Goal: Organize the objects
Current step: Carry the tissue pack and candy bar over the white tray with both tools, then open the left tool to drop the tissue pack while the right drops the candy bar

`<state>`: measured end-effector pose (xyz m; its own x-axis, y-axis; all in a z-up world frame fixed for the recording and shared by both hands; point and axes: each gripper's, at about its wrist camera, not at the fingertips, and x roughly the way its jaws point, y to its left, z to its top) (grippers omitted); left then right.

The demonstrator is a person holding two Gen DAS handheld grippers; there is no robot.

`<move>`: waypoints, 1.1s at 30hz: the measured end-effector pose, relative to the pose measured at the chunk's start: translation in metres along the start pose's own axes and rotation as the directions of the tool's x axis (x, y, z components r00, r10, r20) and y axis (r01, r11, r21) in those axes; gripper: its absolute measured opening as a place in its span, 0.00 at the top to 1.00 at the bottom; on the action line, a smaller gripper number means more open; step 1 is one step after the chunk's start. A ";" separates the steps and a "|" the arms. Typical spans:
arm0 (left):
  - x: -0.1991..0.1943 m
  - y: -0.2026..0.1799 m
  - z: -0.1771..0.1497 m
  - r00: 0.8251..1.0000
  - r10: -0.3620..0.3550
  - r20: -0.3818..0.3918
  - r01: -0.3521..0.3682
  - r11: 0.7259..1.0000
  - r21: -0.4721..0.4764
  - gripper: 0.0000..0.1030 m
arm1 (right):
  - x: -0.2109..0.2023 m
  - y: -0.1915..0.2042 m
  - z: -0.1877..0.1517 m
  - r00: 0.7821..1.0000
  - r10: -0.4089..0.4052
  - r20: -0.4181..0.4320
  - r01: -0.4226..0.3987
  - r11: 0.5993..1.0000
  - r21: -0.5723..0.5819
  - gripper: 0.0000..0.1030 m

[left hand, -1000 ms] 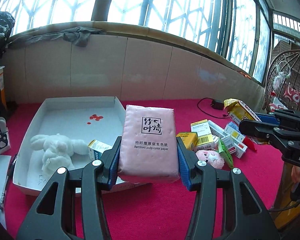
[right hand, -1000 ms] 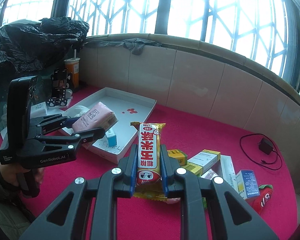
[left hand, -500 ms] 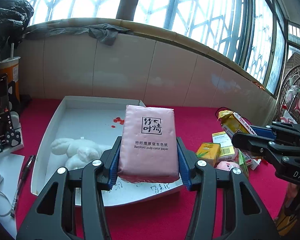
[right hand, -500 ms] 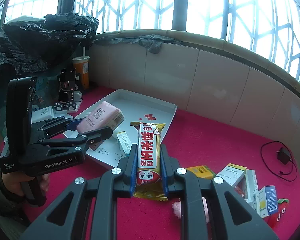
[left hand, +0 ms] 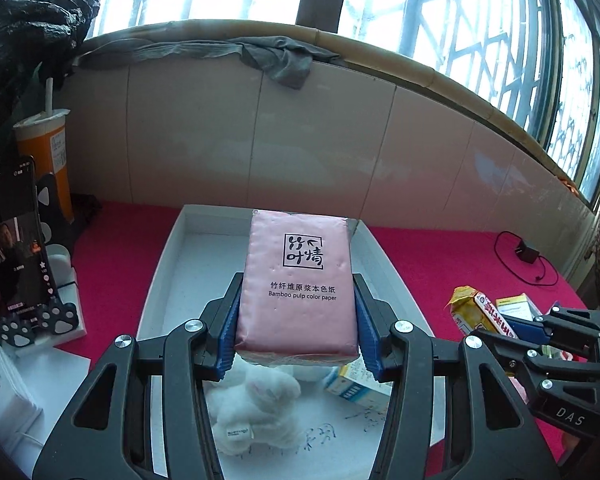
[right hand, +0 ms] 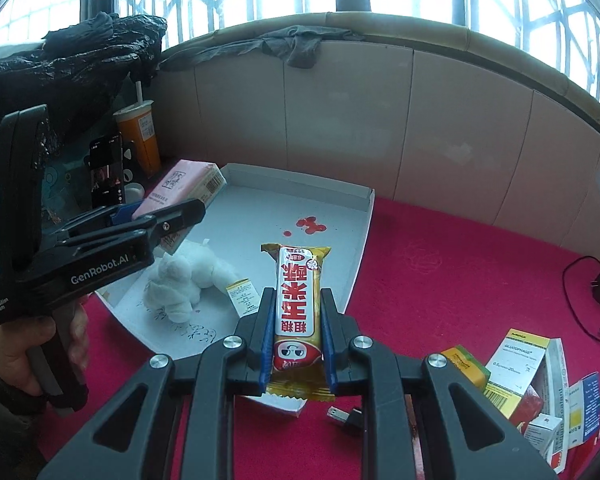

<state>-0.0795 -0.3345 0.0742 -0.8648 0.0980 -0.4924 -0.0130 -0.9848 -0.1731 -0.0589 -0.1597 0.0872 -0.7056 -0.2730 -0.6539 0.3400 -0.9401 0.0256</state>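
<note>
Left wrist view: I see my left hand-held gripper (left hand: 296, 330) clamped on a pink tissue pack (left hand: 298, 286), blue pads pressing both its long sides.
Below the pack: a white plush toy (left hand: 256, 408) and a small blue-and-white box (left hand: 354, 384) lie in the white tray (left hand: 160, 280).
Right wrist view: my right hand-held gripper (right hand: 296, 344) is pinched tight on a yellow snack bar (right hand: 298, 304), held upright over the tray's near edge.
Tray: it sits on the red surface (right hand: 440, 280), with red marks (right hand: 310, 226) on its floor.
To my right: loose medicine boxes (right hand: 520, 364) lie piled on the red surface.
Left side: a phone (left hand: 14, 236) on a stand, and an orange drink cup (left hand: 50, 160) behind it.
Far: a tiled wall under barred windows, a grey cloth (left hand: 276, 58) draped on the sill.
</note>
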 end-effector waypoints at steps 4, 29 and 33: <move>0.013 0.005 0.005 0.999 0.039 -0.013 -0.039 0.999 0.008 0.52 | 0.025 -0.006 0.010 0.999 0.026 -0.037 -0.024 0.997 0.069 0.81; 0.013 0.025 0.023 0.975 0.221 0.020 -0.219 0.973 -0.080 0.00 | 0.063 0.021 0.018 0.999 0.012 -0.036 -0.009 0.997 0.076 0.14; 0.002 0.025 0.023 0.973 0.228 0.035 -0.224 0.970 -0.096 0.00 | 0.052 0.029 0.016 1.000 0.021 -0.016 -0.019 0.998 0.065 0.14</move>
<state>-0.0930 -0.3626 0.0880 -0.8618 -0.1344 -0.4891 0.2292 -0.9634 -0.1391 -0.0955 -0.2040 0.0660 -0.6883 -0.2890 -0.6654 0.3125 -0.9459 0.0875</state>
